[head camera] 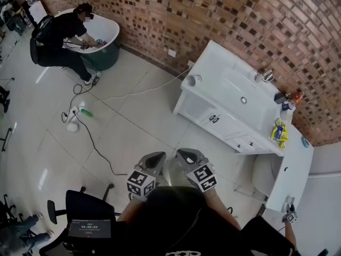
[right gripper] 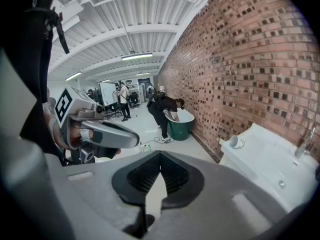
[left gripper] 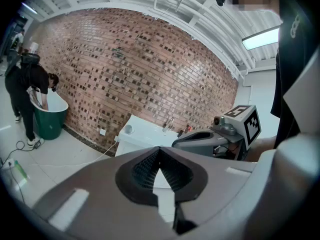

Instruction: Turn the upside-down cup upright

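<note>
Close to me, down by my body, the left gripper (head camera: 153, 157) and the right gripper (head camera: 185, 154) are both squeezed tight, with nothing in them. Past them is the white floor (head camera: 133, 127) with a black wire (head camera: 90, 137) lying on it.

Then comes the white counter (head camera: 224, 71). The cup (head camera: 194, 80) sits at its left end, well apart from both grippers. It is small and white. I think it is light and hard, like a china mug, so it could slip and could break if it falls. I cannot tell if it has a handle. I would grab it by its round side and turn it over slowly. The counter top looks flat and smooth, so the cup may slide.

Farther off are the tap (head camera: 265, 77), the brick wall (head camera: 213, 20), and a person (head camera: 61, 36) bending over a green tub (head camera: 104, 55).
</note>
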